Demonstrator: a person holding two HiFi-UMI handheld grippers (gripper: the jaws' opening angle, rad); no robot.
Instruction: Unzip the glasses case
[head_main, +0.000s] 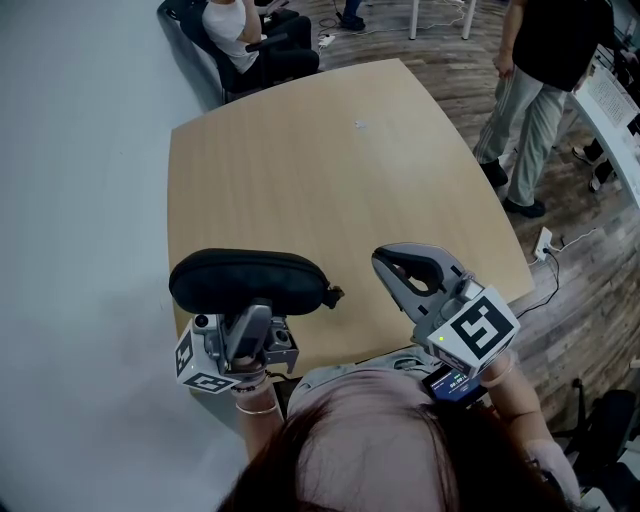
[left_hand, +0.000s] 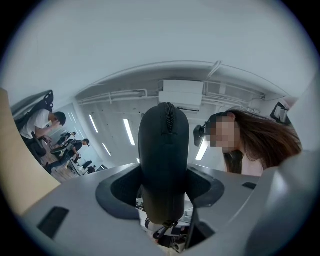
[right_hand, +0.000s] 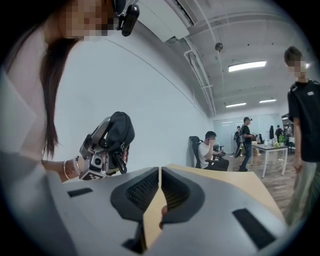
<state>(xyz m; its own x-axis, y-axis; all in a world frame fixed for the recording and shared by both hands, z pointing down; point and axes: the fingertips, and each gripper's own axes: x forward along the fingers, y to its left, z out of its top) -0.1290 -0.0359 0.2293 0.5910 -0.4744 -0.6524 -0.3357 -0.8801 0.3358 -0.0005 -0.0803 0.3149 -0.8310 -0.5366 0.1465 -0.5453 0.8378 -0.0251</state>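
The left gripper (head_main: 248, 320) is clamped across the black glasses case (head_main: 250, 282), held off the wooden table (head_main: 320, 170) above its near left corner, with the zipper pull (head_main: 335, 296) toward the right gripper (head_main: 386, 262). That gripper's jaws are pressed together on nothing, near the case, over the table's near edge. A white wall (head_main: 80, 200) runs along the table's left edge; a standing person (head_main: 540, 90) is beyond its right edge.
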